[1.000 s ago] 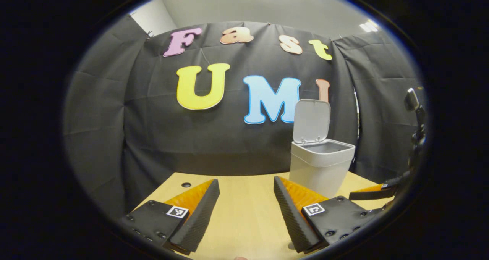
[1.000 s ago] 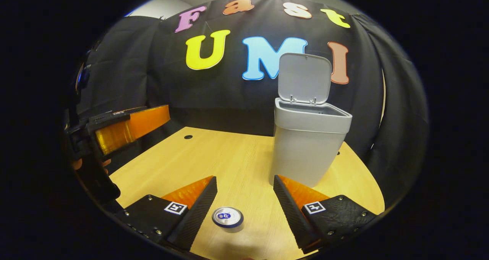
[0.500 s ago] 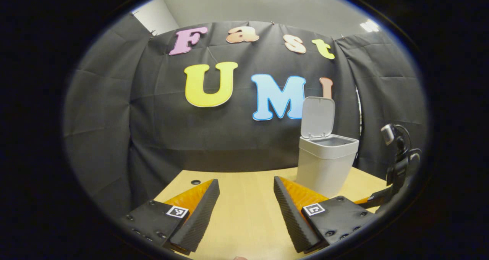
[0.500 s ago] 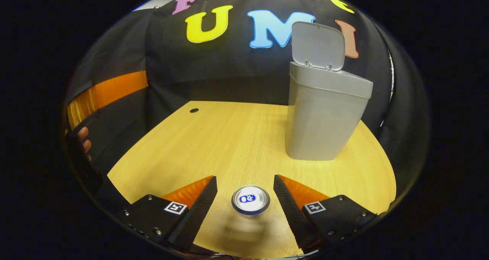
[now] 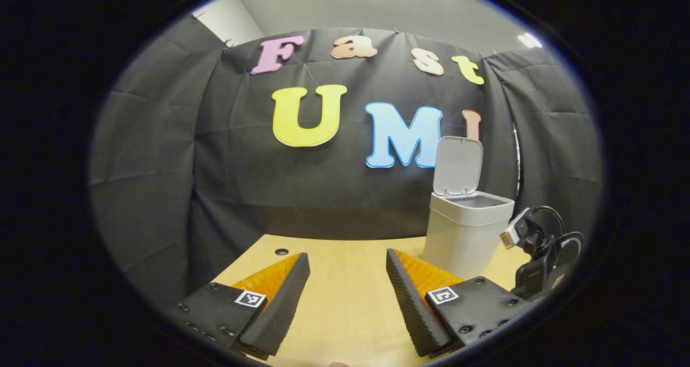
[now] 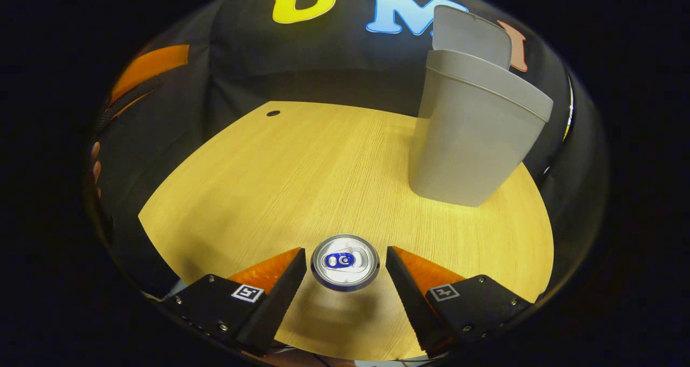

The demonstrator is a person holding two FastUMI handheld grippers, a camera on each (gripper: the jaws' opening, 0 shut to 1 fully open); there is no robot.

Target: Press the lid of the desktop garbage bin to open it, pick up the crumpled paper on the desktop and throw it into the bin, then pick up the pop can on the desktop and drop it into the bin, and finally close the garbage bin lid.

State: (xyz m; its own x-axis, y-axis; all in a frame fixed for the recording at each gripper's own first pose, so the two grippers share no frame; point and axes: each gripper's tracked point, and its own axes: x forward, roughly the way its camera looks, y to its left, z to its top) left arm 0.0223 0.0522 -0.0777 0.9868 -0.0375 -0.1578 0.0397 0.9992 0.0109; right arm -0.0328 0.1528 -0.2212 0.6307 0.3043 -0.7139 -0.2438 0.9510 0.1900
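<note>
**Booth surroundings: condition as observed**

The rear and side walls are hung with black cloth (image 5: 334, 194), creased in vertical and horizontal fold lines and pinned along its top edge. In the left gripper view, a narrow gap (image 5: 516, 157) between two cloth panels shows on the right. Above the cloth, a plain pale wall (image 5: 229, 19) and a grey ceiling (image 5: 345, 6) are visible, with bright ceiling light panels (image 5: 531, 39) at upper right. The furniture consists of one light wood-grain table (image 6: 302, 167) with a curved front edge; a small dark round hole (image 6: 273, 113) sits near its far left corner. The tabletop meets the cloth at the back.
</note>
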